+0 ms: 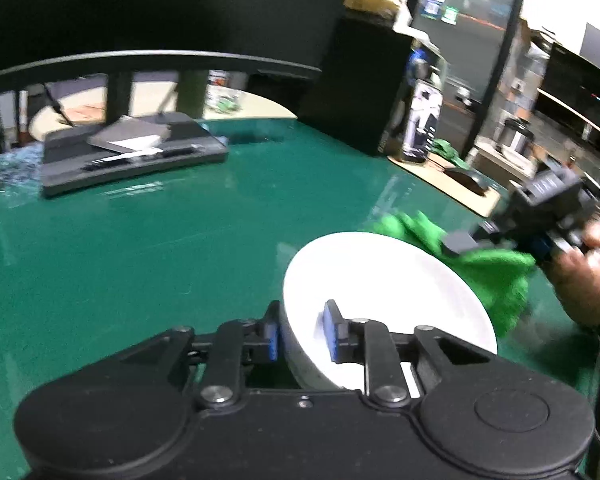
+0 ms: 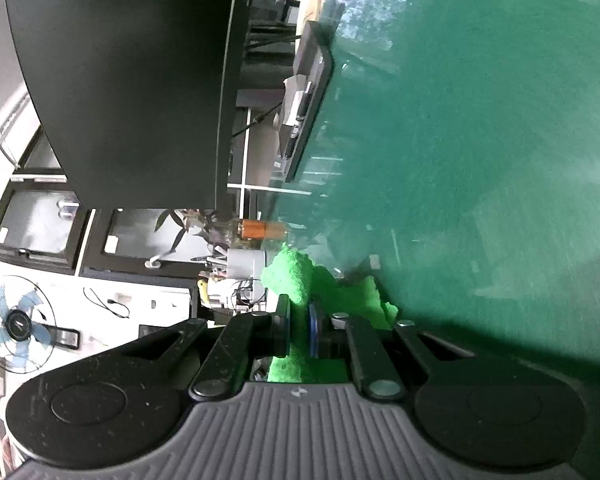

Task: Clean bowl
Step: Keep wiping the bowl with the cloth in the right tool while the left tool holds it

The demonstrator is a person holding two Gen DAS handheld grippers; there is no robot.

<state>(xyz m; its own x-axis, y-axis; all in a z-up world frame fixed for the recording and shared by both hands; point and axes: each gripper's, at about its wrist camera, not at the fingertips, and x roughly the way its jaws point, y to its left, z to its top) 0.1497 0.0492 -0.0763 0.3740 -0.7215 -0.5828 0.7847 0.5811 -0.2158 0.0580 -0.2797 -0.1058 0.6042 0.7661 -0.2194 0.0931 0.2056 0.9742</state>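
White bowl point(image 1: 384, 292) on green tabletop point(image 1: 140, 248), tilted, near edge lifted. Left tool point(image 1: 302, 336) clamped on bowl wall: one pad inside, one outside. Green cloth point(image 1: 496, 276) bunched just behind bowl's far rim, touching it. Right tool point(image 2: 299, 330) clamped on cloth, person's hand point(image 1: 584, 276) gripping its handle. Dark tray point(image 1: 132, 152) with pens well apart at tabletop's far side. Black box point(image 1: 356, 84) beyond.
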